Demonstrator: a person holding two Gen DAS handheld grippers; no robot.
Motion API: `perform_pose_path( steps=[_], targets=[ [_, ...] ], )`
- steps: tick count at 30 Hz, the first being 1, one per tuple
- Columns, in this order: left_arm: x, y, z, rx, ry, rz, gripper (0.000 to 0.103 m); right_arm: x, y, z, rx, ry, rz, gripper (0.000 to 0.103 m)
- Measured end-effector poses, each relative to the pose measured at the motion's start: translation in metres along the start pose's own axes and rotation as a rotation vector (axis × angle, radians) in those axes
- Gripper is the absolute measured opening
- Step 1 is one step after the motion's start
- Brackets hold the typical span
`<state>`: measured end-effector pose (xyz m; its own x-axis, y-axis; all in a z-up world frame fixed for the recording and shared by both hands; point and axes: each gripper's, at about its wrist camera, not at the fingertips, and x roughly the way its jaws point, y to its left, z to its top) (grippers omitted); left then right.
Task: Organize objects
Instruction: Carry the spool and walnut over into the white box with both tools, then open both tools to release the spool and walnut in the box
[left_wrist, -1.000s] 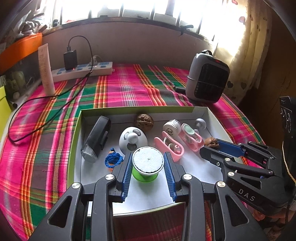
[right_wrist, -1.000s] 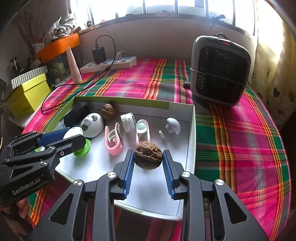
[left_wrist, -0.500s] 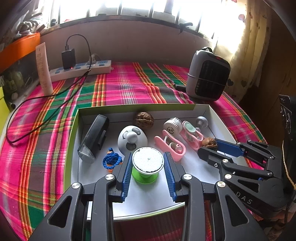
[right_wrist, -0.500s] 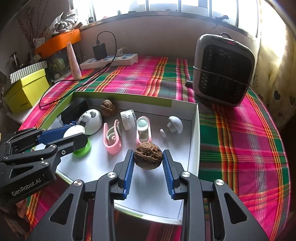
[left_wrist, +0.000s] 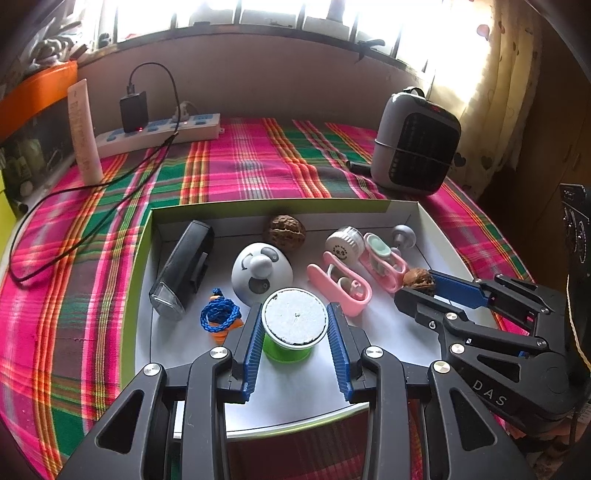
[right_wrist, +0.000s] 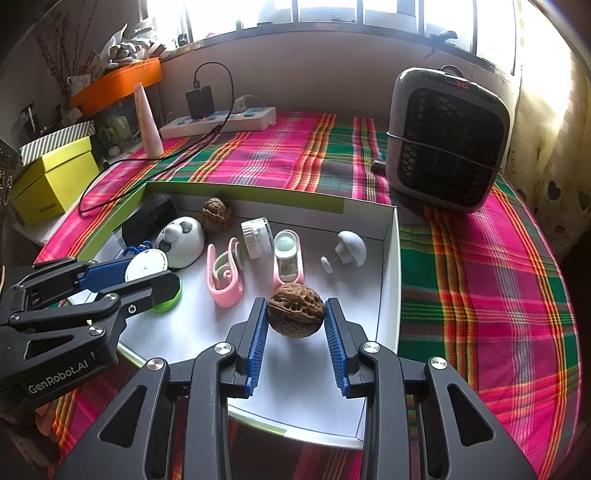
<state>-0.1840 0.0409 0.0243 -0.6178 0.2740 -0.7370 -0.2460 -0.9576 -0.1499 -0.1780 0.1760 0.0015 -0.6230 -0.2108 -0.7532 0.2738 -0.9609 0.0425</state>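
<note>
Left tool (left_wrist: 294, 325) clamped on green spool (left_wrist: 291, 330), near front-middle of white tray (left_wrist: 439, 236). Right tool (right_wrist: 295, 319) clamped on walnut (right_wrist: 295, 314), toward tray's front right, near the right wall (right_wrist: 391, 266). Bare tray floor (right_wrist: 295, 384) below both tools up to front rim. Second walnut (left_wrist: 284, 232) against back wall. Pink clips (left_wrist: 340, 282), panda toy (left_wrist: 260, 271), black light (left_wrist: 184, 269) crowd the tray's middle and left. Heater (right_wrist: 447, 138) on plaid tabletop (right_wrist: 480, 277) behind the tray's right corner.

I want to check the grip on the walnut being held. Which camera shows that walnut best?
The right wrist view: the held walnut sits large and central between the right gripper pads. The left wrist view shows only part of it, small, behind that gripper's fingertips.
</note>
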Motion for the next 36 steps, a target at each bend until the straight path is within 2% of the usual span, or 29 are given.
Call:
perform_pose_path(
  steps=[18,26,36],
  targets=[
    [0.0012,-0.0011,-0.0007,0.001,0.006,-0.007,0.033,0.0007,0.0019,-0.0004,-0.006,-0.001,-0.011,0.033],
    [0.0008,-0.0020,-0.0013,0.002,0.005,-0.009,0.039,0.0009,0.0019,-0.0011,-0.011,0.001,-0.013,0.033],
    [0.0006,-0.0013,-0.0013,0.002,0.004,-0.007,0.041,0.0002,0.0030,-0.0022,-0.011,0.002,-0.014,0.034]
  ],
)
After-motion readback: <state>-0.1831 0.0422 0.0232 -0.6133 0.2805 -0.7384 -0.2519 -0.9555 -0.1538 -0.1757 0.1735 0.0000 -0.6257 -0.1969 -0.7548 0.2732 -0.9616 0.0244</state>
